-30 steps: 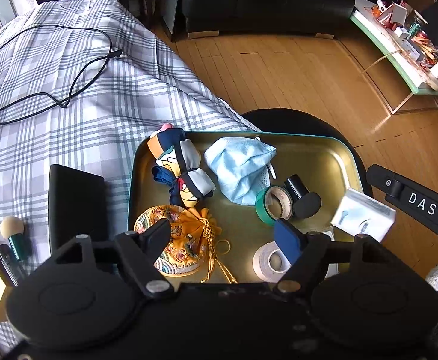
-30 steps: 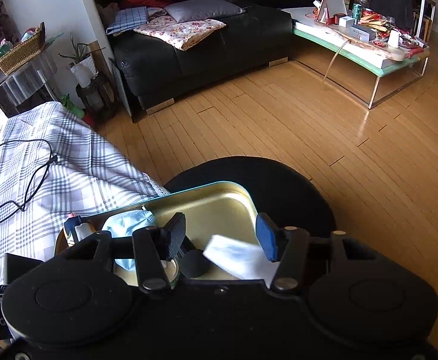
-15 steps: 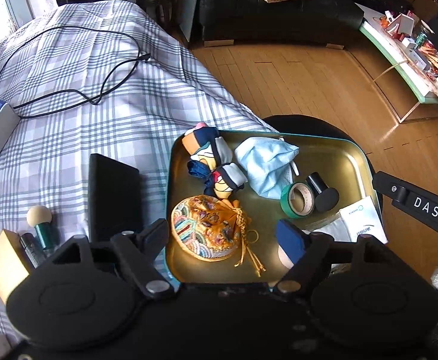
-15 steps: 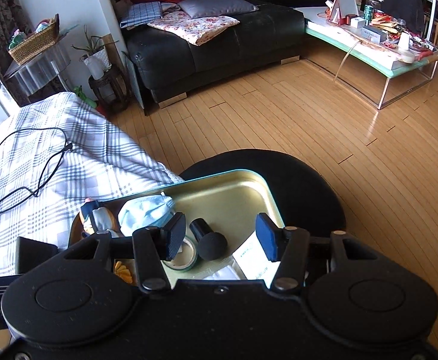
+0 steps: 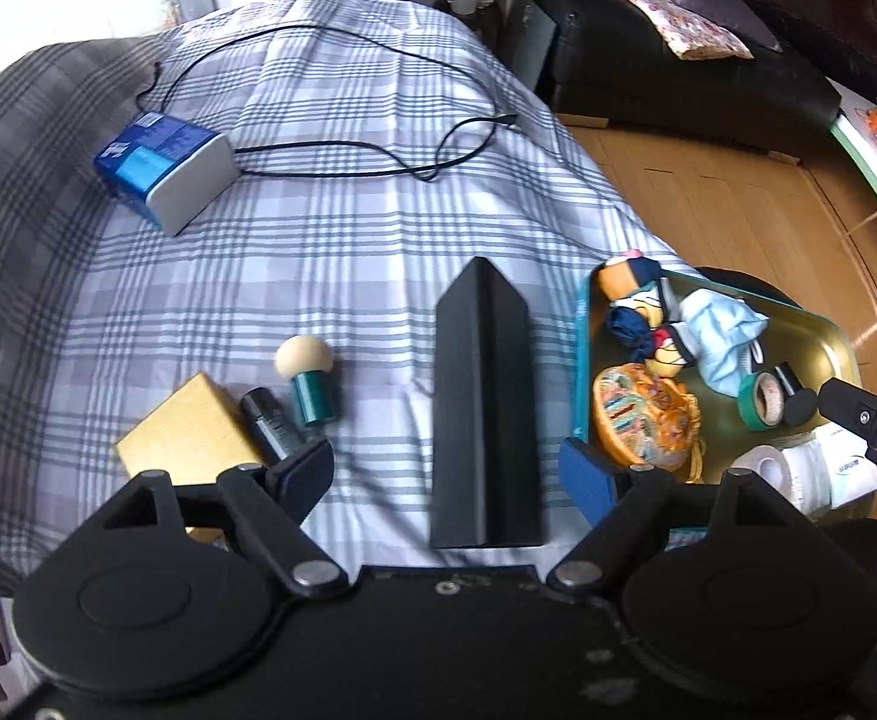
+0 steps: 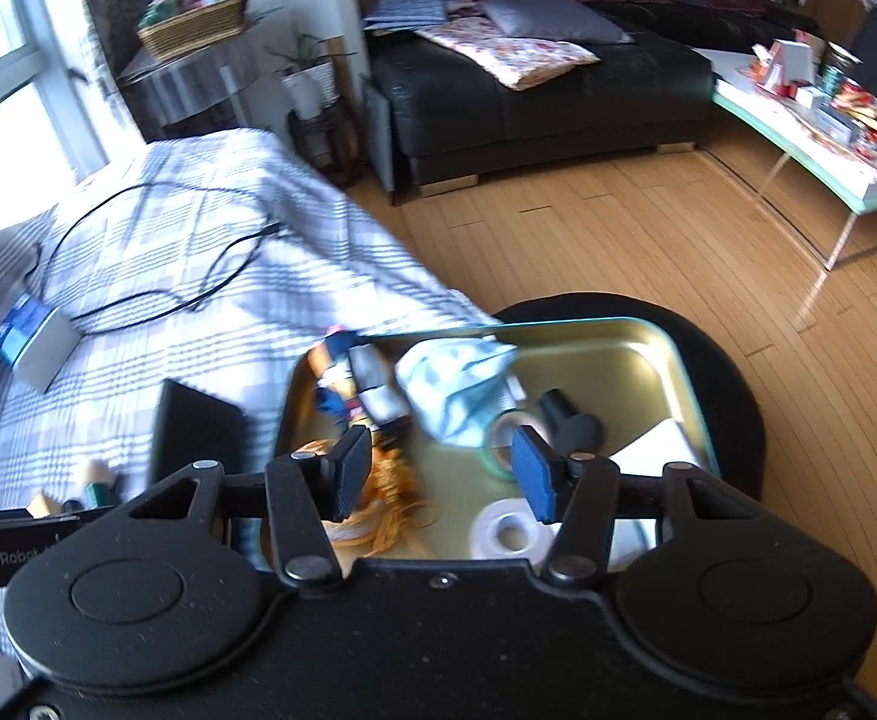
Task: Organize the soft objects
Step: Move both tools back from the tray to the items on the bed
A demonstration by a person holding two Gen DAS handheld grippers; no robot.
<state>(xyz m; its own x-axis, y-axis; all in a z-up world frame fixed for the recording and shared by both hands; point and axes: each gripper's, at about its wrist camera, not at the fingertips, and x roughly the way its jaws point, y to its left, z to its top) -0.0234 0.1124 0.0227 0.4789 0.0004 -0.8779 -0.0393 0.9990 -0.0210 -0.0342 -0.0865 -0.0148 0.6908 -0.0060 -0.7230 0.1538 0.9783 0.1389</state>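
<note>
Soft things lying together in the gold tray (image 5: 822, 330): rolled socks (image 5: 636, 312) at its far-left corner, a blue face mask (image 5: 720, 339) just beside them, an embroidered pouch (image 5: 648, 420) with tassels nearer the camera. Sharing the tray: a green tape roll (image 5: 759, 399), a black cap (image 5: 795, 396), a white tape roll (image 5: 765, 468) and a tissue pack (image 5: 840, 468) at the near-right corner.

Best handled, probably, by pinching one soft piece at its bunched middle, low enough to catch the fabric, clear of the tape rolls and the tassels.

Left gripper (image 5: 447, 468) released, fingers wide apart, holding nothing, over the plaid bed (image 5: 330, 228) above a black box (image 5: 483, 402). Right gripper (image 6: 441, 474) likewise released and empty, over the tray's near edge.

Elsewhere on the bed: a makeup brush (image 5: 306, 375), a gold box (image 5: 189, 432), a blue box (image 5: 162, 165), a black cable (image 5: 342, 144).
</note>
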